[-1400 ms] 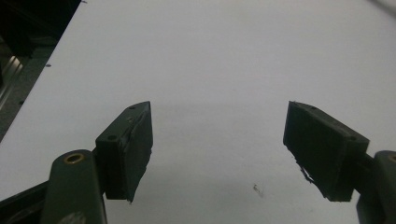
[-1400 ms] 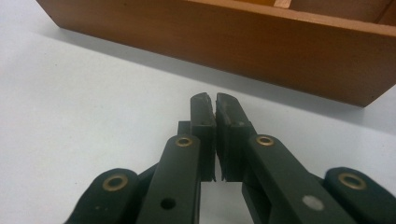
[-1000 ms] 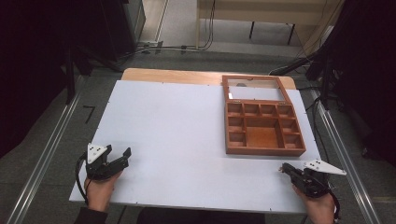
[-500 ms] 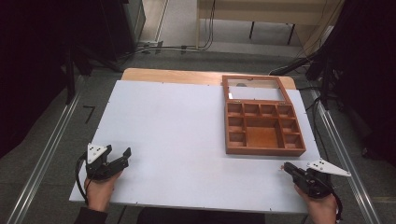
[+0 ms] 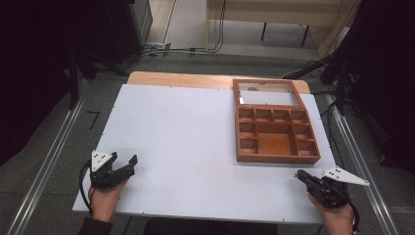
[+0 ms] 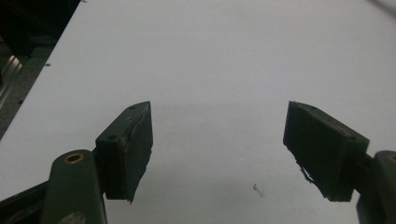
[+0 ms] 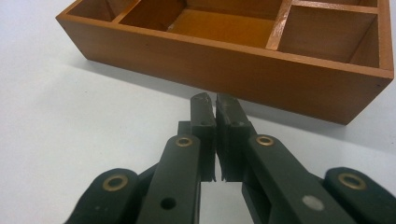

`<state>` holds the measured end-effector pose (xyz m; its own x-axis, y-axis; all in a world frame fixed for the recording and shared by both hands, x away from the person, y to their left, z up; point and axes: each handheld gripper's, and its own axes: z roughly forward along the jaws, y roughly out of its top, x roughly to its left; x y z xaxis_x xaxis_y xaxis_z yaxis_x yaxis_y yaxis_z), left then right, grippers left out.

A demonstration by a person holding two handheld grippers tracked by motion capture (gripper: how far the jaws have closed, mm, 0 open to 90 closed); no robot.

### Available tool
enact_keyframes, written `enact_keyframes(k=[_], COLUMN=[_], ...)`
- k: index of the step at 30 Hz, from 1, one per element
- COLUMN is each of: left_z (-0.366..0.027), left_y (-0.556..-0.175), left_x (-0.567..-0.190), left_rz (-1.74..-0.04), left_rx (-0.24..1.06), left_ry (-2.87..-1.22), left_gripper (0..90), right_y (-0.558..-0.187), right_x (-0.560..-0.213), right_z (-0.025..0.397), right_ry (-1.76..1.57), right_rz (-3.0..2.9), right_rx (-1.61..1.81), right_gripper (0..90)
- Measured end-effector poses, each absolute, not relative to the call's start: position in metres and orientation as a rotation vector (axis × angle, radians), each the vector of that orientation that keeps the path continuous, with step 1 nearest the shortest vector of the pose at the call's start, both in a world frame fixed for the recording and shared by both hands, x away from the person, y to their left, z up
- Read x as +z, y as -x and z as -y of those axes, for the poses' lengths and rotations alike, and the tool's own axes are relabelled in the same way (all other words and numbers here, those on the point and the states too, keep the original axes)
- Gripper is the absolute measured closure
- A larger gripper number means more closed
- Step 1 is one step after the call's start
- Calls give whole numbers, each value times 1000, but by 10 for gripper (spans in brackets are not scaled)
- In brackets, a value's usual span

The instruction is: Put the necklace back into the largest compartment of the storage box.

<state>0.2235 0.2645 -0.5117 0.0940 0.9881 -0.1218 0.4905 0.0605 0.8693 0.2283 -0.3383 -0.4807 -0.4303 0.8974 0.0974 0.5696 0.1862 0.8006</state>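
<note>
We see a wooden compartment box (image 5: pixel 276 135) lying on the right half of the white counter (image 5: pixel 186 137), its glass-paned lid (image 5: pixel 266 92) folded back toward the far edge and its compartments empty. Just beside its near right corner, at the counter's near edge, the right tongs (image 5: pixel 301 176) sit clenched with nothing between them — in the right gripper view their tips point at the box's side wall without touching it. Well apart, at the near left corner, the left tongs (image 5: pixel 123 160) hang released over bare counter, a hand (image 5: pixel 103 199) behind them.
</note>
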Motion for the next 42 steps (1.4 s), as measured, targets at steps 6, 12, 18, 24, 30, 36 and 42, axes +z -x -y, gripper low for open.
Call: enact_keyframes(k=[6,12,18,24,30,36,42], left_z=[-264,-264,-264,-264,-264,-264,-264], left_y=[-224,-224,-224,-224,-224,-224,-224], left_x=[-512,-512,-512,-512,-512,-512,-512], left_rz=[-1513,-1513,-1513,-1513,-1511,-1512,-1510], left_rx=[761,761,761,761,761,762,761], left_ry=[-1549,-1550,-1550,-1551,-1553,-1553,-1553], left_gripper=[243,243,243,243,243,243,243], right_y=[-227,-227,-227,-227,-227,-228,-229], right_x=[-477,-474,-472,-469,-465,-463,-460], right_z=[337,334,333,332,331,331,331], right_ry=[-1368,-1355,-1345,-1334,-1330,-1331,-1323], right_rz=[-2075,-2076,-2073,-2065,-2062,-2059,-2052], right_rx=[1141,1150,1157,1161,1172,1180,1187], right_gripper=[841,842,841,841,841,841,841])
